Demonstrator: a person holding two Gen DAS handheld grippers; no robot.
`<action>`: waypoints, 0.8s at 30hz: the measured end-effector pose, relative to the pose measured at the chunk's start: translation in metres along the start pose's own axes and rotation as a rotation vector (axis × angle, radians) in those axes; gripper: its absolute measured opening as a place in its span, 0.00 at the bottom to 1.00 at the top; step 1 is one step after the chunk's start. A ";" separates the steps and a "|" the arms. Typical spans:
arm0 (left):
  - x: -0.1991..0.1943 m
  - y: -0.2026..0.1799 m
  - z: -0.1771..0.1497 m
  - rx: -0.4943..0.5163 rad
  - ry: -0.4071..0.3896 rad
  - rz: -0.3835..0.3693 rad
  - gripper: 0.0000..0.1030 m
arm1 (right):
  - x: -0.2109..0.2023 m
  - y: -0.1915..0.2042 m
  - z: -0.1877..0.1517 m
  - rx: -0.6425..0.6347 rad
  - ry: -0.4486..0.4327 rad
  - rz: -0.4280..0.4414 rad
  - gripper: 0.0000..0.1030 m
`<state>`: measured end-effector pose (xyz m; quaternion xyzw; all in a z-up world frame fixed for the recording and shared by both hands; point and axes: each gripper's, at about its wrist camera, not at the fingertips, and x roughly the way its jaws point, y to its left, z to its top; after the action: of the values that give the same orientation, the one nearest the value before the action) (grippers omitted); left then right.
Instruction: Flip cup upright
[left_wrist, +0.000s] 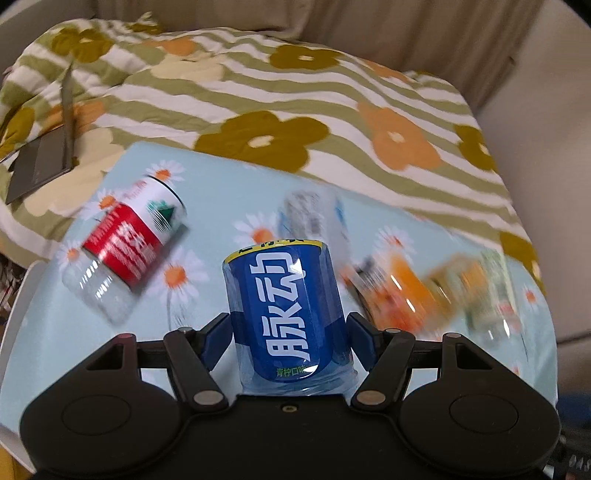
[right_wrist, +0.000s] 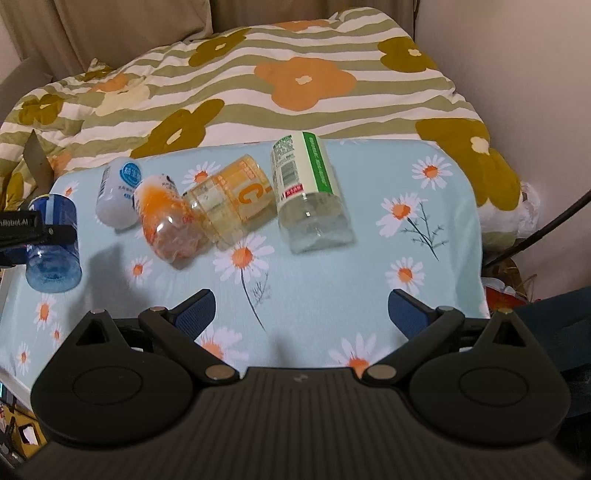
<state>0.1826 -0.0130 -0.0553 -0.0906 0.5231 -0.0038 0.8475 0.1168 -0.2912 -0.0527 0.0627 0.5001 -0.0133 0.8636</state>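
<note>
Gripping blue cup (left_wrist: 291, 314) — left gripper (left_wrist: 291, 332) clamped on blue-labelled clear plastic; right gripper (right_wrist: 301, 310) wide apart.

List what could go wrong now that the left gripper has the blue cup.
1. The left gripper pinches the blue cup low on its thin plastic wall; a squeeze may crush it or let it slip.
2. The red-labelled cup lies close beside it, so a wide swing could knock it.
3. The right gripper hangs open above the daisy cloth, near the green-labelled cup.
</note>
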 end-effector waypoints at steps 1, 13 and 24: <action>-0.003 -0.005 -0.007 0.022 0.004 -0.005 0.70 | -0.003 -0.003 -0.004 -0.002 -0.001 0.003 1.00; 0.011 -0.065 -0.085 0.303 0.103 -0.047 0.70 | -0.012 -0.034 -0.054 -0.001 0.026 0.009 1.00; 0.036 -0.076 -0.103 0.338 0.141 -0.021 0.70 | -0.004 -0.045 -0.072 -0.006 0.057 0.017 1.00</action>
<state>0.1145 -0.1069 -0.1201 0.0482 0.5720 -0.1071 0.8118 0.0490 -0.3275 -0.0894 0.0646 0.5241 -0.0025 0.8492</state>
